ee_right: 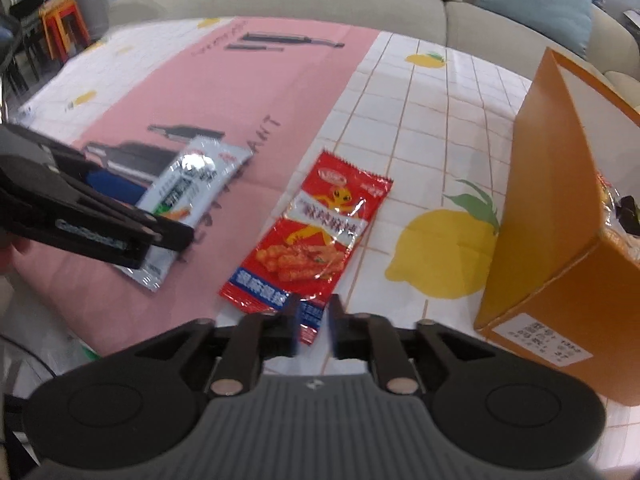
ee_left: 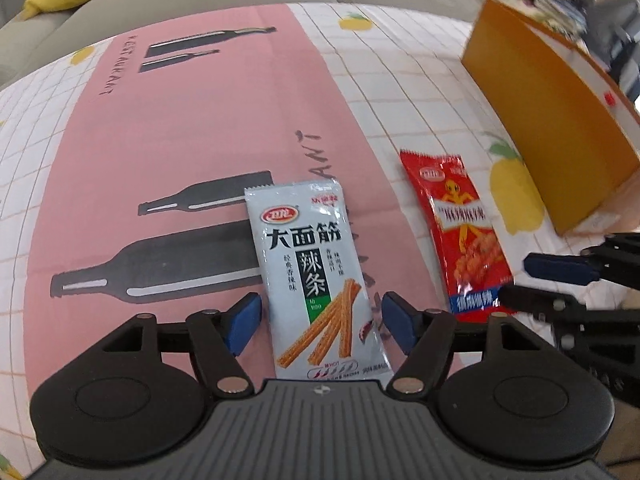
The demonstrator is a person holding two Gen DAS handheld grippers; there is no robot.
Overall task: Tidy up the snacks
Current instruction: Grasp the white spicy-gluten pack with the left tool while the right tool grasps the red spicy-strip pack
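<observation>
Snack packets lay flat on the patterned surface (ee_left: 400,80): a grey spicy-strip packet (ee_left: 316,280) on the pink band, and a red packet (ee_right: 312,232) just to its right on the white grid. The left gripper (ee_left: 318,320) straddled the grey packet's near end, fingers wide apart. The right gripper (ee_right: 312,320) hovered at the red packet's near edge, fingers narrowly apart, with an orange cardboard box (ee_right: 560,200) standing to the right.
</observation>
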